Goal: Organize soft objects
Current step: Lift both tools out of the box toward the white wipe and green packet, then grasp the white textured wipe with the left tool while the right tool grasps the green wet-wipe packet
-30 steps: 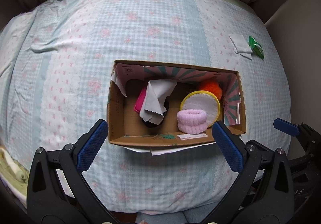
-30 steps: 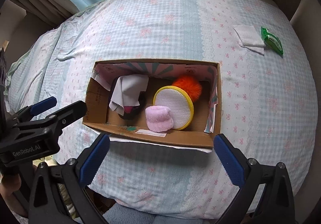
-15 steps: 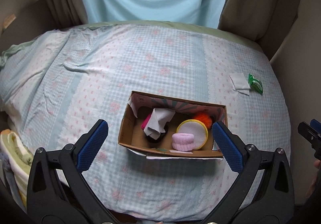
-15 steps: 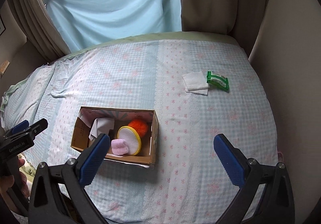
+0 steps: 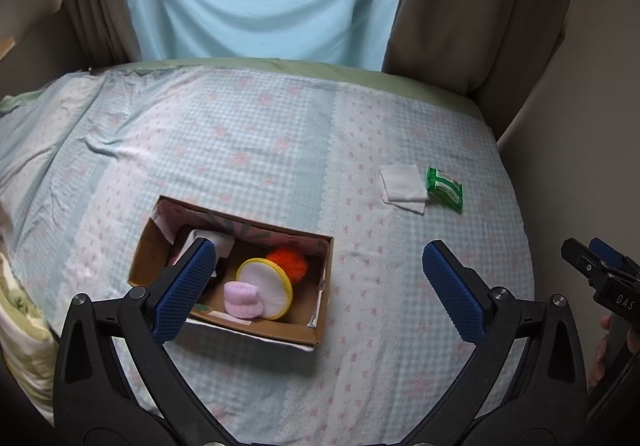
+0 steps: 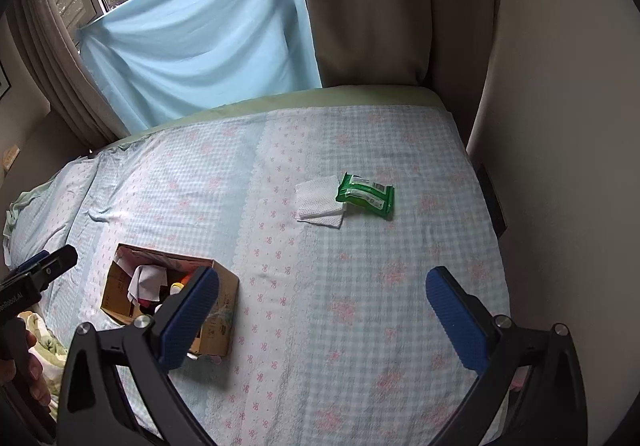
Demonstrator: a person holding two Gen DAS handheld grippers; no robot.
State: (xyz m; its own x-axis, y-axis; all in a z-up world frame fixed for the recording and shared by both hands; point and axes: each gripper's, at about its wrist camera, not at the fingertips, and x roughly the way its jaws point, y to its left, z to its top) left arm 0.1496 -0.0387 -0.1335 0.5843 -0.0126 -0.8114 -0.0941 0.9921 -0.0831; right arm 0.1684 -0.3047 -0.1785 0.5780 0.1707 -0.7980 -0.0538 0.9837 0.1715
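A cardboard box (image 5: pixel 156 250) (image 6: pixel 218 310) lies on the bed. It holds a pink knitted roll (image 5: pixel 242 300), a round white pad with a yellow rim (image 5: pixel 266 286), an orange pom-pom (image 5: pixel 288 260) and a grey-white cloth (image 6: pixel 148 280). A folded white cloth (image 5: pixel 403 188) (image 6: pixel 320 200) and a green wipes packet (image 5: pixel 444 190) (image 6: pixel 366 196) lie side by side at the far right of the bed. My left gripper (image 5: pixel 320 290) hangs open and empty above the box's right end. My right gripper (image 6: pixel 322 314) is open and empty over bare sheet, short of the white cloth.
The bed (image 5: pixel 260 134) wears a blue-and-pink checked sheet. A light blue curtain (image 6: pixel 192 50) and brown drapes (image 6: pixel 380 6) hang behind it, with a wall (image 6: pixel 560 126) along the right side. A green patterned fabric (image 5: pixel 20 330) lies off the bed's left edge.
Both grippers have pulled up and back from the box and swung right, so the box looks smaller and farther left. The white cloth and green packet now sit nearer the right view's centre.
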